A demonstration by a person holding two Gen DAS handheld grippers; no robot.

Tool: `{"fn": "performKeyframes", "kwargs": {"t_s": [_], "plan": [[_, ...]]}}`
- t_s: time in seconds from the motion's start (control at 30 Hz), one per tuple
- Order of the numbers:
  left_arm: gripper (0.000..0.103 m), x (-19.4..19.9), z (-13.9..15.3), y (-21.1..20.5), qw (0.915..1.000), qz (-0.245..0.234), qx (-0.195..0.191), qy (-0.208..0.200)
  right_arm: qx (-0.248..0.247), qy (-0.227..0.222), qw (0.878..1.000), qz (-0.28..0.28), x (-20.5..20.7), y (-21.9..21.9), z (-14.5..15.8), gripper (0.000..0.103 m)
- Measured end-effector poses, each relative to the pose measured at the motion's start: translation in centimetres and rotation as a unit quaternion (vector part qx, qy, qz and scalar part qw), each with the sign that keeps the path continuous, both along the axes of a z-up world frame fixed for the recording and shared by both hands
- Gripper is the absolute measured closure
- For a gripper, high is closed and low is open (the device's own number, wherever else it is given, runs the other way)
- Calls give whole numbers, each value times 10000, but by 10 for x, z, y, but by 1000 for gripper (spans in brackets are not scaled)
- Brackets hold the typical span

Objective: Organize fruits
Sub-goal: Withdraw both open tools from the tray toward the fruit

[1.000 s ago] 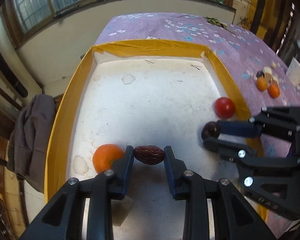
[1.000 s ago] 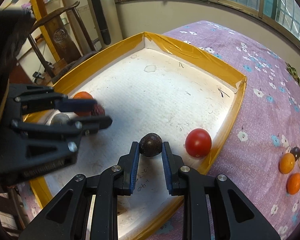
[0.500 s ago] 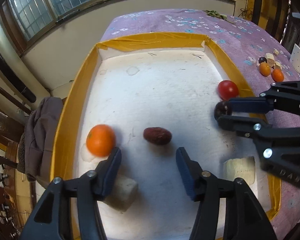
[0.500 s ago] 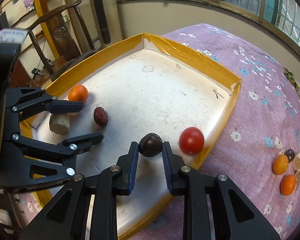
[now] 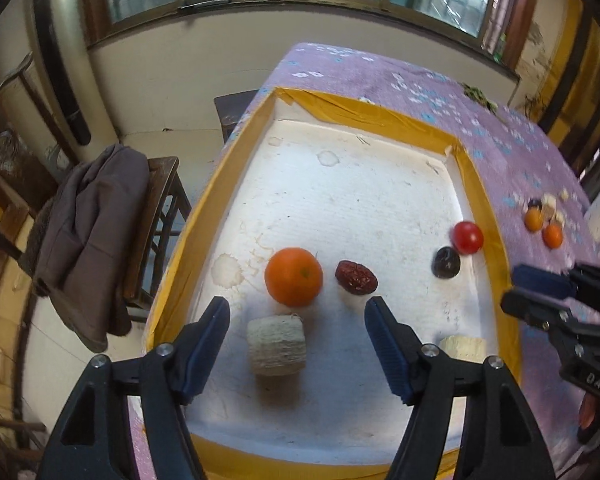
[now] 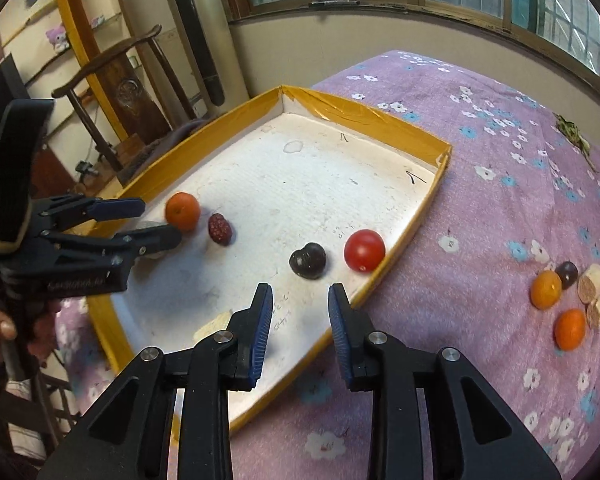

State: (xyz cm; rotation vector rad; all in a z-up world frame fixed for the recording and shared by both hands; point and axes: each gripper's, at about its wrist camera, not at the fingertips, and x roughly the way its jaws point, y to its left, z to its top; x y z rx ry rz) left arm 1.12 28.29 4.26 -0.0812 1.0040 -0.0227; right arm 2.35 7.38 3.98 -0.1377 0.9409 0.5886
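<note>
We hold both tools empty, left tool [image 5: 296, 316] wide, right tool [image 6: 298, 312] narrow, jaws just opened, leaving the wrinkled red date [image 5: 356, 277] and dark round plum [image 6: 308, 260] sorted in the yellow-edged white tray [image 6: 400, 124].

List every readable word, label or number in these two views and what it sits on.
"DAS": embossed on the right hand-held gripper body, partly cut off.
Embossed brand word on the left hand-held gripper body: too blurred to read.
Handwritten pen marks and digits on the tray floor: too small to read.
</note>
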Motion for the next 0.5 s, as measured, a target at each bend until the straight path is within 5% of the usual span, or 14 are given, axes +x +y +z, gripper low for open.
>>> {"fn": "performKeyframes", "kwargs": {"t_s": [0.5], "plan": [[19,-6,19,-86,9989,-343,-159,-266,271,215,9950,-932,-22,-107,4,71]]}}
